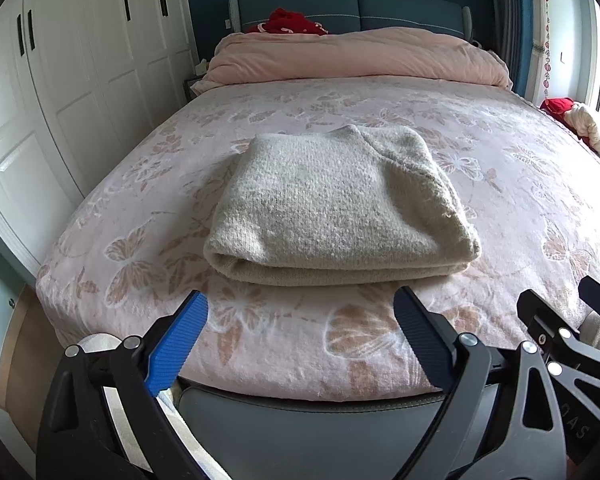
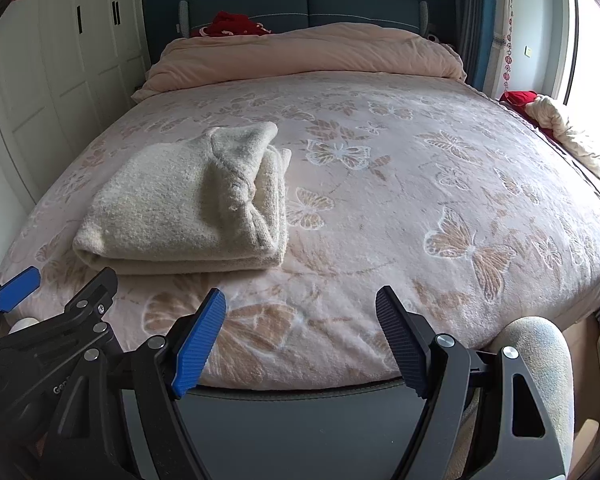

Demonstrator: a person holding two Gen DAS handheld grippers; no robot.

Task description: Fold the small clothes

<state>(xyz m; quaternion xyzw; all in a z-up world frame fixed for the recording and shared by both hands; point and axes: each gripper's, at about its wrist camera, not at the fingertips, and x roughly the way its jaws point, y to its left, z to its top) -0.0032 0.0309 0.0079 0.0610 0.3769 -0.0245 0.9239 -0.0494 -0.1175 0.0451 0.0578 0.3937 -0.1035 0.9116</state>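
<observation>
1. Knitted cream sweater [image 1: 336, 204] is lying folded on the bed [image 1: 500, 168], near its foot edge.
2. Left gripper [image 1: 300, 344] and right gripper [image 2: 300, 344] are hovering spread wide, holding nothing.
3. Handling judgement: soft, light, floppy; pinching the thick folded front edge is looking safest.
4. Red characters on the wardrobe [image 1: 80, 60] are showing; arm lettering is reading partly, "Gen".

I see a cream knitted sweater [image 1: 332, 204] folded into a thick, roughly rectangular bundle, lying flat near the foot end of the bed. Its rounded fold edge faces me, with stacked layers showing along that front, and a sleeve or side panel is tucked over the top on its right. From my right wrist view the sweater [image 2: 180, 204] sits to the left, its open layered ends showing on the right side.
</observation>
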